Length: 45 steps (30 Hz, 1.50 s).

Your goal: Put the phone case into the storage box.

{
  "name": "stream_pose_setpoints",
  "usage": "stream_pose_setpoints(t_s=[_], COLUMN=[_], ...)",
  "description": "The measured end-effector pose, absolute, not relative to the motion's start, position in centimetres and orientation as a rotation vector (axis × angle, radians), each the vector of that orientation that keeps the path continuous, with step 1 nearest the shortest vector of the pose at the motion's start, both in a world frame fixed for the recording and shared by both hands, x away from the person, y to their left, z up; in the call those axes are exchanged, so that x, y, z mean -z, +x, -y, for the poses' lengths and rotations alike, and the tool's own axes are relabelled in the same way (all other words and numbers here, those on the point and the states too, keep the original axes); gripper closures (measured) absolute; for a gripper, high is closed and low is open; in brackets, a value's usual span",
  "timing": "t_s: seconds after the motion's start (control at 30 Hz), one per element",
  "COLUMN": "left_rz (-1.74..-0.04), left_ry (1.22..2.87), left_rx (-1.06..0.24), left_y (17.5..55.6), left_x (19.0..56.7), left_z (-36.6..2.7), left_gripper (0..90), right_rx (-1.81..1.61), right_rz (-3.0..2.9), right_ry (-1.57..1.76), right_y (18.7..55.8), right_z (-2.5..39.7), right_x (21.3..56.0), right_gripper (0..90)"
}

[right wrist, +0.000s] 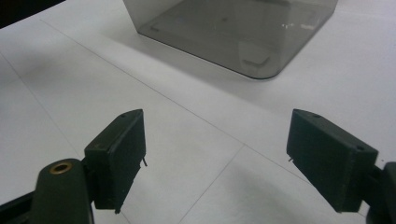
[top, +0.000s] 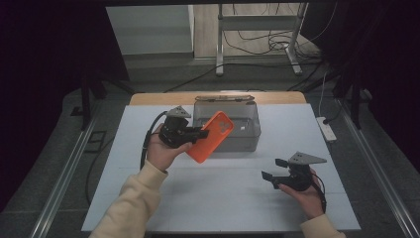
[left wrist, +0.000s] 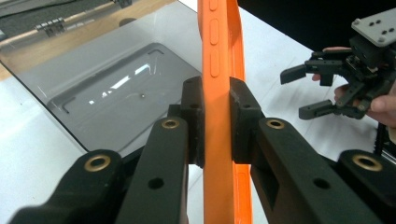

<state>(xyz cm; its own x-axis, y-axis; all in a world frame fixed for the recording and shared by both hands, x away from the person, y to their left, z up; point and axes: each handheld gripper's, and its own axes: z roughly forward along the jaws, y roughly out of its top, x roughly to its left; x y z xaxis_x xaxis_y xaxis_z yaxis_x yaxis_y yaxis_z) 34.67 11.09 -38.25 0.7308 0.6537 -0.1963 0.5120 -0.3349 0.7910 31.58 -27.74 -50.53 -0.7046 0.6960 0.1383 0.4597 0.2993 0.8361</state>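
Left claw raised, clamping orange phone case; right claw low, wide open, empty.

A white counter has a wooden strip along its far edge. A white power strip lies at its right edge. Beyond, on the grey floor, cables tangle around a metal stand's legs.

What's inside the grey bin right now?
The bin looks empty: its bare floor shows in both gripper views. In the high view the orange case, held in the left claw, covers the bin's near left corner.
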Motion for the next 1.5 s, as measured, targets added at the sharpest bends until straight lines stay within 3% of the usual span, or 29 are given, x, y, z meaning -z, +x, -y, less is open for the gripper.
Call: stream_pose_setpoints(t_s=[1.5], left_rz=[-1.057], left_ry=[1.97], left_rx=[-0.284], left_y=[40.2], left_x=[37.0], left_z=[-10.2], left_gripper=[79.4], right_rx=[-1.352], right_rz=[-2.311], right_ry=[1.056], right_y=[31.6], right_z=[27.7], right_x=[50.6], right_gripper=[20.4])
